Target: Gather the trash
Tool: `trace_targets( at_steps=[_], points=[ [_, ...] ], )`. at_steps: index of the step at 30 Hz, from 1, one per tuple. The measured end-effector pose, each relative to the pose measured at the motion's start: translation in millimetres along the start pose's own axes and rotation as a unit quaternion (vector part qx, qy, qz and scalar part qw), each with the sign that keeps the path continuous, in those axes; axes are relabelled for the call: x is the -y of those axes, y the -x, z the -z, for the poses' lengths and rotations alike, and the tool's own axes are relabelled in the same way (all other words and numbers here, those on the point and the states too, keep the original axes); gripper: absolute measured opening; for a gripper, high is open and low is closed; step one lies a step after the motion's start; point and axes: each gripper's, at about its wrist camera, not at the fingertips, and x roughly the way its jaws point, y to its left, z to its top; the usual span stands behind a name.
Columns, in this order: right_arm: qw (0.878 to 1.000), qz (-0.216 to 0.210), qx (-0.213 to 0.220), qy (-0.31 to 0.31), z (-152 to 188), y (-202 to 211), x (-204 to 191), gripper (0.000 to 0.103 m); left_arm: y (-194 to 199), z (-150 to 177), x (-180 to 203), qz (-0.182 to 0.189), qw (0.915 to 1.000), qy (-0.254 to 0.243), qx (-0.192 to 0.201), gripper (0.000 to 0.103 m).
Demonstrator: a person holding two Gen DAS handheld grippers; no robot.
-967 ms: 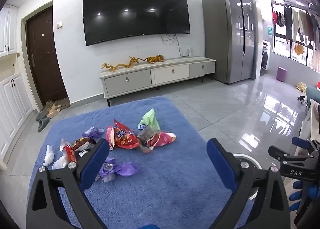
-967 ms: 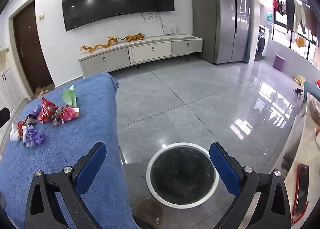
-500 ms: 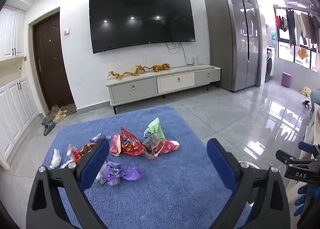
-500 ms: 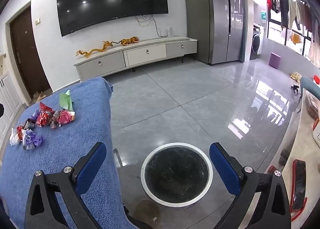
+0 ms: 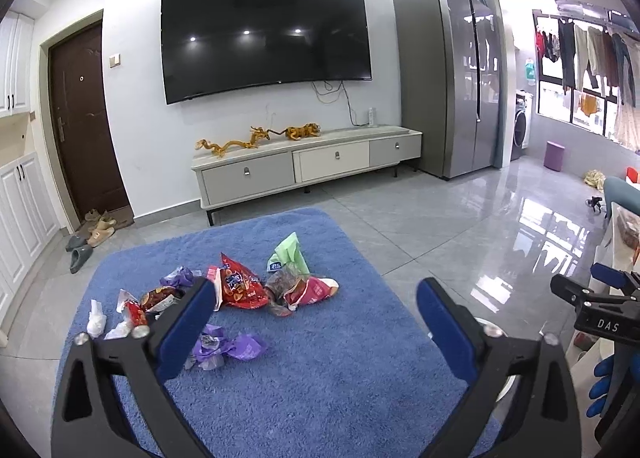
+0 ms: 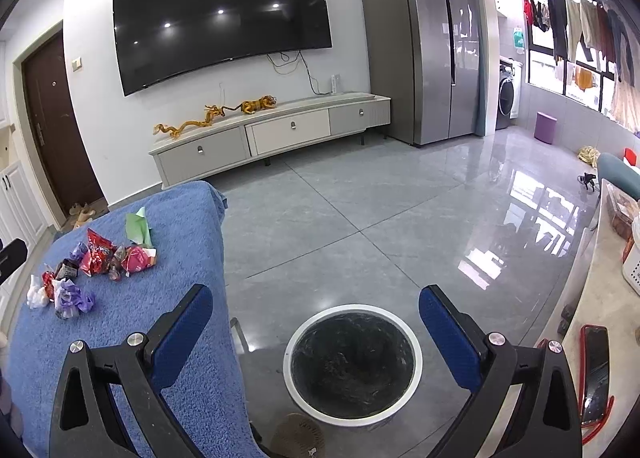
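Left gripper (image 5: 316, 310) is hovering over the blue-covered worktop (image 5: 320, 386), its jaws standing wide apart and gripping nothing. Right gripper (image 6: 316, 318) is hanging beside the worktop, above the waste bin (image 6: 416, 358), its jaws likewise spread wide and empty.

The trash is lying in a loose cluster on the worktop, toward its far side from both grippers. A red snack bag (image 5: 240, 290) is sitting at the middle of the cluster; a green wrapper (image 5: 290, 254) is lying just beyond it, toward the far edge of the worktop. A pink-red packet (image 5: 316, 290) is resting beside the red snack bag, on the side nearer the waste bin. A crumpled purple wrapper (image 5: 236, 346) is lying nearer the left gripper than the red snack bag, and white crumpled paper (image 5: 96, 318) is sitting at the end of the cluster farthest from the waste bin.

The waste bin, white-rimmed with a dark liner, is standing on the grey tiled floor (image 6: 380, 218) just beside the worktop.
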Motion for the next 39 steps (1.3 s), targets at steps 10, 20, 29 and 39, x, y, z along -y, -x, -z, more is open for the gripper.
trace_targets(
  at_steps=[10, 20, 29, 39],
  points=[
    [1.000, 0.002, 0.001, 0.010, -4, -1, -8, 0.103, -4, 4, -3, 0.025, 0.9997, -0.001, 0.002, 0.103],
    [1.000, 0.004, -0.003, 0.020, -7, -6, -14, 0.103, -9, 7, -9, 0.030, 0.9995, 0.001, 0.001, 0.103],
    [0.999, -0.016, -0.005, 0.034, -12, -12, -26, 0.103, -19, 11, -34, 0.027, 0.9996, 0.011, -0.007, 0.103],
    [0.990, -0.105, -0.038, 0.087, -14, -38, -72, 0.100, -38, 33, -136, -0.046, 0.9970, 0.050, -0.036, 0.103]
  ],
)
